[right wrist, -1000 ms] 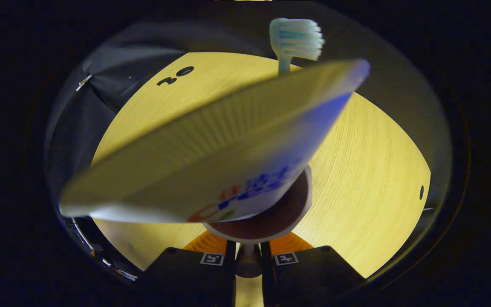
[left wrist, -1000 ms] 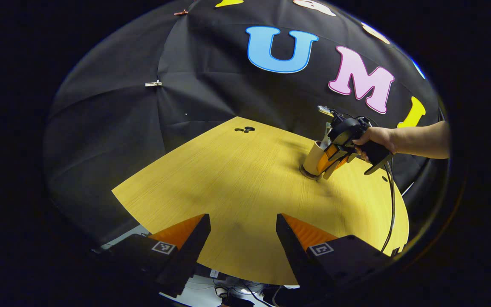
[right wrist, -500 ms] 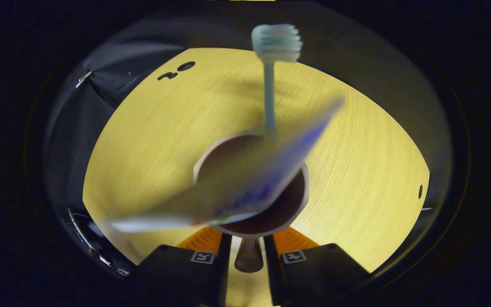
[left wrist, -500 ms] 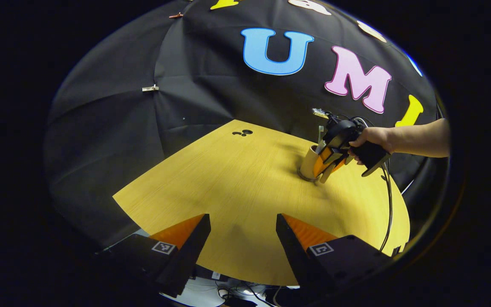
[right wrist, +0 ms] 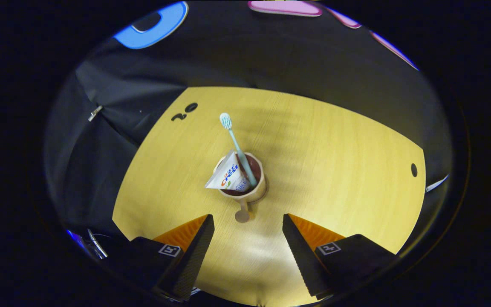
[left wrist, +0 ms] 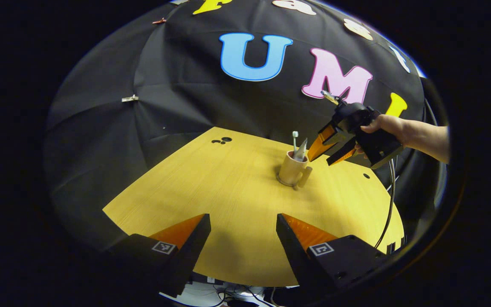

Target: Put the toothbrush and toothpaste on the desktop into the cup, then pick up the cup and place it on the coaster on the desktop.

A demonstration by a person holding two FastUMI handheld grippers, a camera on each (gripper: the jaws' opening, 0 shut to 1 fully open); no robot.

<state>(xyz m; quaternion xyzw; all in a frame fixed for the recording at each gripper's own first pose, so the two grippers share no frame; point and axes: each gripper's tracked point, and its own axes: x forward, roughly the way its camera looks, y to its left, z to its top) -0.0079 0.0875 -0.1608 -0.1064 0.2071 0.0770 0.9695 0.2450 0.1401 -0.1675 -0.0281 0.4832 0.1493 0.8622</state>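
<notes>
The cup (right wrist: 245, 183) stands upright on the wooden desktop (right wrist: 335, 170), and everything else can be placed from it. The toothbrush (right wrist: 236, 145) stands inside it, bristles up, leaning over the far rim; the toothpaste (right wrist: 227, 175) is tucked in beside the brush, its flat crimped end sticking out above the rim. So the first half of the task looks done — both items are in the cup.

In the left gripper view a dark disc shows under the cup's base (left wrist: 291, 169), which is probably the coaster (left wrist: 280, 179); if so, the cup is already where it belongs, though I cannot be sure from these views.

The right gripper (left wrist: 323, 150), held in a hand (left wrist: 384, 128), hangs in the air just above and beside the cup, its fingers spread apart and holding nothing. In its own view the cup's handle points toward it, between the open fingers but apart from them. The left gripper (left wrist: 243, 230) sits well back from the cup near the desktop's near edge, fingers also apart and empty.

What is left, by my judgement, is little or nothing beyond confirming the cup rests squarely on the coaster.
</notes>
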